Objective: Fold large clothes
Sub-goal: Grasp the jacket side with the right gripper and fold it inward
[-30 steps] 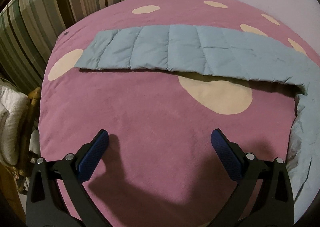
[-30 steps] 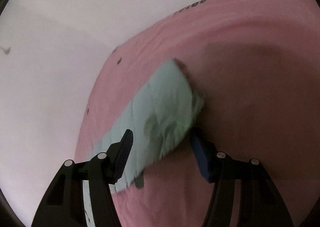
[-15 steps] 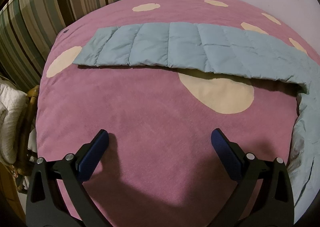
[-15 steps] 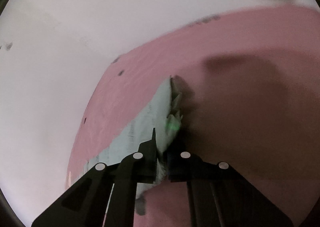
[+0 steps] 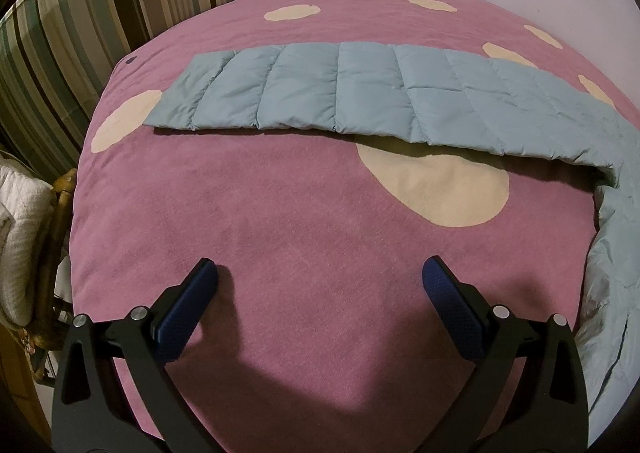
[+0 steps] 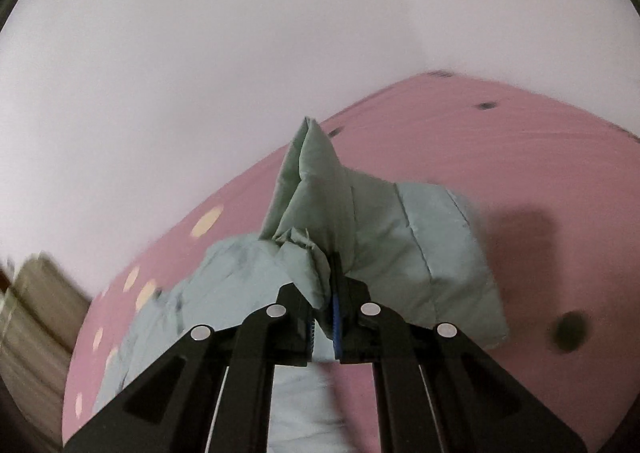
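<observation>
A light blue quilted garment [image 5: 360, 97] lies stretched across the far half of a pink bed cover with cream dots [image 5: 280, 221]; its right part rises off the bed at the right edge. My left gripper [image 5: 320, 285] is open and empty, hovering over bare pink cover in front of the garment. My right gripper [image 6: 330, 293] is shut on a bunched end of the garment [image 6: 320, 189] and holds it lifted above the bed, the fabric draping to both sides.
Striped curtains [image 5: 80, 13] hang behind the bed at the left. A wicker chair with a white cushion [image 5: 20, 221] stands by the bed's left edge. A pale wall [image 6: 240, 53] runs along the bed's right side.
My right gripper closed on the end of the garment and lifted it off the bed. My left gripper stayed open and drifted slightly.
</observation>
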Available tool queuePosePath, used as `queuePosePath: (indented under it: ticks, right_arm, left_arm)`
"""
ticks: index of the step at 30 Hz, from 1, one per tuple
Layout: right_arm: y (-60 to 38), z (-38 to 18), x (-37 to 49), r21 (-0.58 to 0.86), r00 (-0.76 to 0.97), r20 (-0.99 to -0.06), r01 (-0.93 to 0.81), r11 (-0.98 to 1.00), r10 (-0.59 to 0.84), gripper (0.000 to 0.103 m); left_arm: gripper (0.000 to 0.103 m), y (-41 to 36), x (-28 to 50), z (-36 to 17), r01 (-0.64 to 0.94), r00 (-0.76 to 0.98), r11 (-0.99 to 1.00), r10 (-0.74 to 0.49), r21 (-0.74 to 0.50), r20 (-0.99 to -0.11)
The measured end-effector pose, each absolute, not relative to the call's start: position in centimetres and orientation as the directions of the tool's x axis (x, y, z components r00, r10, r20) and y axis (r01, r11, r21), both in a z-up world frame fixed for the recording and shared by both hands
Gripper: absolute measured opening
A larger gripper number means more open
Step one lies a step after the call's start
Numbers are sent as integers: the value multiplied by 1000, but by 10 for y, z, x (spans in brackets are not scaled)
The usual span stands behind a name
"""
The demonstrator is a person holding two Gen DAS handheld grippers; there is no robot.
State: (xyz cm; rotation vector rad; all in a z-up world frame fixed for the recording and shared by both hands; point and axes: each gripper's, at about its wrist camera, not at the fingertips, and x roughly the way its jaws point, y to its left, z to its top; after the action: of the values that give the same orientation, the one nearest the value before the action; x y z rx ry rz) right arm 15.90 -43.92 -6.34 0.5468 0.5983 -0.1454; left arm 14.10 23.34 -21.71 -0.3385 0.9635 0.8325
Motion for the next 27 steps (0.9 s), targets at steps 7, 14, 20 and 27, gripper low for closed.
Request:
queuePosePath:
  ticks: [7,14,20,27]
  right_arm:
    - [-317,-92,203,363,763,-628,117,925,150,6]
    - [-239,-119,229,316,687,-689,0,949,230,6]
    - [-179,-149,239,264,622,-740,-81,961,256,6]
    - [-156,-179,255,230,576,-779,-103,968,247,6]
  left_arm:
    - [101,233,140,-218,-753,301,651,470,96,-830]
    - [101,233,140,-218,-752,301,652,470,95,-830]
    - [101,233,140,-218,-752,301,652,469,95,-830]
    - [101,233,140,-218,-752,301,652,470,96,-830]
